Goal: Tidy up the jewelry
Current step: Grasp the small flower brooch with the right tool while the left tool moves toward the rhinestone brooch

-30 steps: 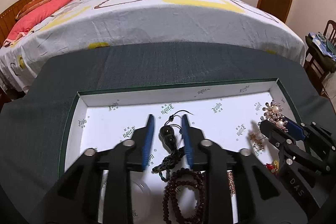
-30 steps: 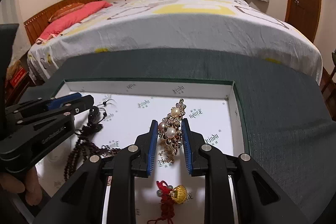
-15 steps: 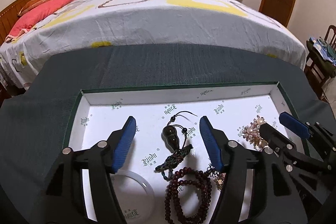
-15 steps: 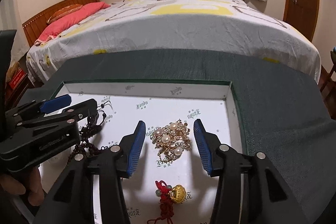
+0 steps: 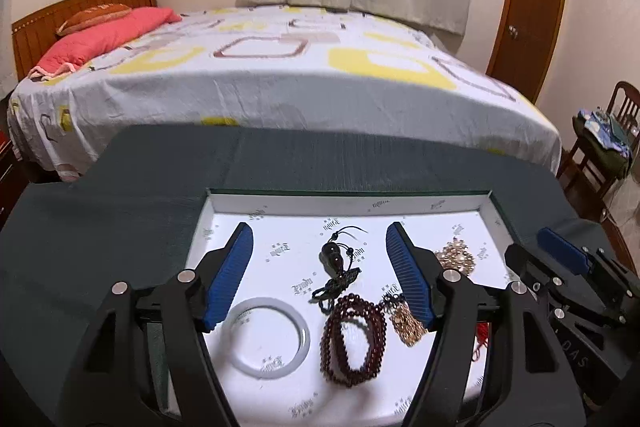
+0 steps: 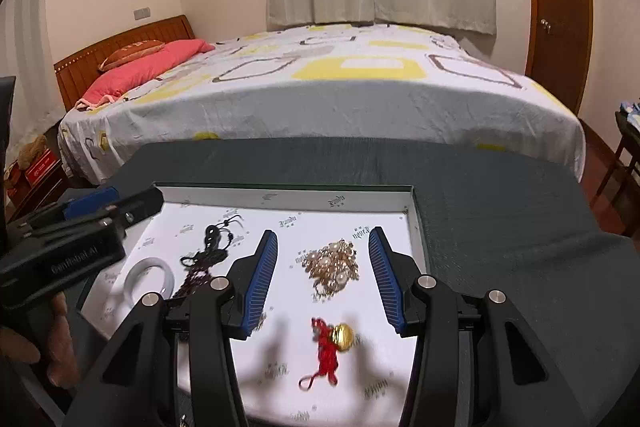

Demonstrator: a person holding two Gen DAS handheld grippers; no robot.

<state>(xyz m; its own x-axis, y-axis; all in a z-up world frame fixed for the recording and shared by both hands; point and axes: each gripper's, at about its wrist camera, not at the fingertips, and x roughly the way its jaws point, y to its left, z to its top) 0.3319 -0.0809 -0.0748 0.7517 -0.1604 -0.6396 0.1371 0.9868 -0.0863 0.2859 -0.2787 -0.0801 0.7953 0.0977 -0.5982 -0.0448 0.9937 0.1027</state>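
- Since a second ago, both claws have let go and pulled back: the left gripper (image 5: pixel 320 277) has released the pendant (image 5: pixel 334 259) and the right gripper (image 6: pixel 323 277) the brooch (image 6: pixel 334 265).
- The left jaws are opening wider, with nothing pressed between them; the pendant is lying on the tray (image 5: pixel 360 205) floor, in line with the gap.
- The right jaws are standing apart, empty, with the brooch lying loose beyond them, near the tray's right wall.
- The beads (image 5: pixel 352 337) are lying just near of the pendant's cord.
- The bangle (image 5: pixel 269 337) is sitting left of the beads.
- The red charm (image 6: pixel 330 345) is lying near of the brooch.
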